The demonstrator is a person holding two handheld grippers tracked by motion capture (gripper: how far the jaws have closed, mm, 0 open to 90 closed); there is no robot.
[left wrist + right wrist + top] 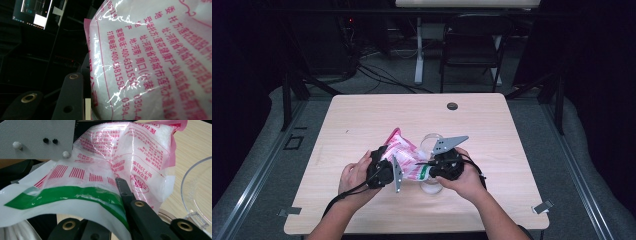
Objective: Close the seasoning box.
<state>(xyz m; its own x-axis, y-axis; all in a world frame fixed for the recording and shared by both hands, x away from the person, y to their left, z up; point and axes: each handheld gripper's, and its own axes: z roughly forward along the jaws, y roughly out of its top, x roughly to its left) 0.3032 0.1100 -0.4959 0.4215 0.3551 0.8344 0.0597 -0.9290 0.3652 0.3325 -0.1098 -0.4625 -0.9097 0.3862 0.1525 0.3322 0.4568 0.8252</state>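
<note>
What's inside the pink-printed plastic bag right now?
The pink-printed clear plastic bag holds white granules, packed into its top corner in the right gripper view. How much remains is unclear: printing, glare and the folded green-striped end hide the rest. The clear plastic bowl sits beside it.

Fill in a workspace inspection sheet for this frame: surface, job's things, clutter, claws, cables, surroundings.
Surface: light wooden table, round grommet near the far edge.
Job's things: pink-and-white printed bag of white granules, held up over a clear plastic bowl.
Clutter: nothing seen.
Claws: left claw grips the bag's body; right claw shut on its green-striped edge.
Cables: black cable trails from the left claw.
Surroundings: dark room, folding chair, desk leg.
</note>
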